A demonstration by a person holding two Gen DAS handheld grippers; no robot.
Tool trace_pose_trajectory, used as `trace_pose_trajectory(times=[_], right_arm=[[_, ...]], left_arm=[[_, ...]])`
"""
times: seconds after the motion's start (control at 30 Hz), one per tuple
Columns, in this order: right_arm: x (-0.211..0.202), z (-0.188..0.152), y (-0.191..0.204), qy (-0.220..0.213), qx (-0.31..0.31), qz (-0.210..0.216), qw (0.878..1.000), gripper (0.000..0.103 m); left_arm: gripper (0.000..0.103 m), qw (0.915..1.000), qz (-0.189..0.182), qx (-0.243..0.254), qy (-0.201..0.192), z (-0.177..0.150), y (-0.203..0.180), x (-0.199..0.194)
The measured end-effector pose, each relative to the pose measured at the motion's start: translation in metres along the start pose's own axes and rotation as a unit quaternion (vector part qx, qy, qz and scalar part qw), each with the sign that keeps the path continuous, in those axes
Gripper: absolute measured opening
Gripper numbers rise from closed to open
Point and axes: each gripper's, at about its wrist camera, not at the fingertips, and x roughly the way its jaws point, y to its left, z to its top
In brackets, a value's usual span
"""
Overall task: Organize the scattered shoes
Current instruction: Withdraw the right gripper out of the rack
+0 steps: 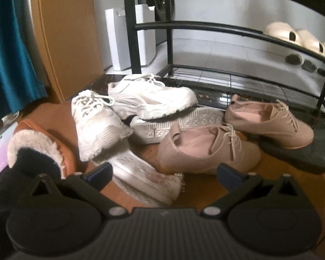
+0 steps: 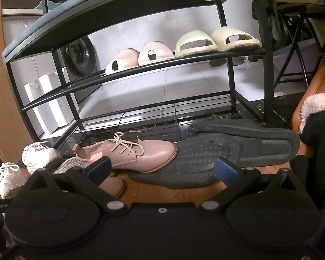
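You're holding both jaws spread, gripping nothing; the pink shoe (image 2: 138,153) is lying just ahead of your right gripper (image 2: 161,169), long axis running crosswise, toe right

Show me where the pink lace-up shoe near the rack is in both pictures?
Left wrist view: the pink shoe sits at right of middle, its toe resting on a dark sole.
Right wrist view: the same shoe lies in the lower middle, toe pointing right.
Shared landmark: the black shoe rack behind it.
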Motion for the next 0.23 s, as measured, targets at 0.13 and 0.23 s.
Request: trace_pose_trajectory(times=[0.13, 0.23], right_arm=[[0.0009, 0.0010, 0.0001, 0.001, 0.003, -0.001, 1.000, 0.103], [0.0011, 0.0011, -0.0002, 0.003, 0.004, -0.002, 1.000, 0.103]], left_arm=[[0.102, 0.9996, -0.001, -0.012, -0.026, -0.0018, 0.0010, -0.0076], [0.102, 0.9992, -0.012, -0.017, -0.033, -0.0005, 0.0019, -0.0091]])
